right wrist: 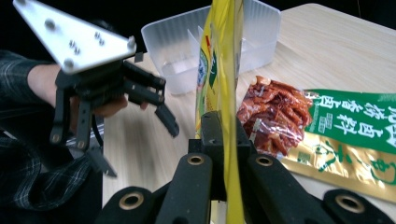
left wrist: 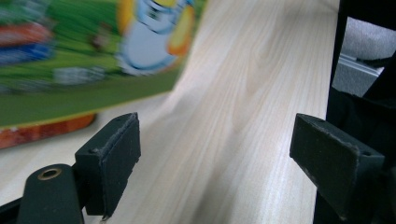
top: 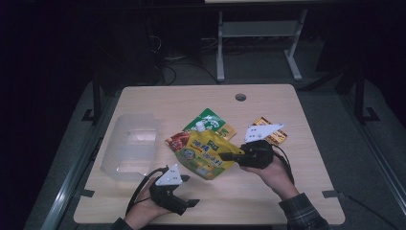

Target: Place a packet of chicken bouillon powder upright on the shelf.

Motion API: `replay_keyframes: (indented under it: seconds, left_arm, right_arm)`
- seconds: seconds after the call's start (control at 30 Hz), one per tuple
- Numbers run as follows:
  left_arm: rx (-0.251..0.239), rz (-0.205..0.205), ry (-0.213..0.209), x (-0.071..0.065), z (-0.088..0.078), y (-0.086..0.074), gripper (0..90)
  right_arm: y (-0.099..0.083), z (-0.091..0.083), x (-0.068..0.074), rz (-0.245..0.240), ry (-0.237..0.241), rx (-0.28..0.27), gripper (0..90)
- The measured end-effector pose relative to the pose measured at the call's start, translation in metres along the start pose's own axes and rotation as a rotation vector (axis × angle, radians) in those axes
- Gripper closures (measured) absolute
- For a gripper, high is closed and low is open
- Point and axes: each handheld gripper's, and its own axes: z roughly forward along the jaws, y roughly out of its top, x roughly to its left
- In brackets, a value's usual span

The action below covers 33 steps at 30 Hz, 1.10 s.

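The right claw point(top: 229, 156) has its jaws clamped tight on the edge of the yellow spout pouch point(top: 207, 154), and the pouch hangs lifted above the middle of the tabletop point(top: 268, 103), white cap pointing toward the far side. In the right gripper view the pouch point(right wrist: 223, 84) stands edge-on, a thin yellow sheet rising straight up from between the closed jaws.

Down at the near left, the left claw point(top: 189, 190) sits low over the wood with its jaws spread wide and nothing between them (the left gripper view shows bare wood grain in that gap). The same claw point(right wrist: 140, 135) appears in the right gripper view, jaws apart, well clear of the pouch, with a hand and a plaid sleeve behind it.

Beneath and behind the lifted pouch lies a clear packet of red-brown snack point(top: 178, 141), just beside a green and gold packet point(top: 213, 122) flat on the wood. The right gripper view shows the red-brown snack packet point(right wrist: 273, 112) overlapping the edge of the green and gold one point(right wrist: 355, 126). A small brown and yellow packet point(top: 274, 132) rests farther right, partly under the right gripper's grey plate.

The clear plastic container point(top: 130, 146) sits at the left of the tabletop, its dividers visible from the right gripper view, apart from both claws.
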Motion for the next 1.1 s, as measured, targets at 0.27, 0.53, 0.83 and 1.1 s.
replay_keyframes:
  seconds: [0.27, 0.53, 0.83, 1.1]
  left_arm:
    - [0.025, 0.023, -0.029, -0.006, 0.010, -0.006, 15.3]
    - [0.024, 0.019, -0.023, -0.004, 0.013, -0.007, 14.7]
    - [0.015, 0.020, -0.029, -0.004, 0.015, -0.007, 14.7]
    - [0.024, 0.018, -0.030, -0.003, 0.017, -0.008, 14.7]
  right_arm:
    - [0.024, 0.014, -0.005, -0.031, 0.011, 0.006, 90.0]
    - [0.045, 0.030, -0.010, -0.046, 0.023, 0.007, 90.0]
    - [0.069, 0.046, -0.012, -0.054, 0.041, 0.019, 90.0]
    - [0.089, 0.062, -0.012, -0.054, 0.044, 0.024, 90.0]
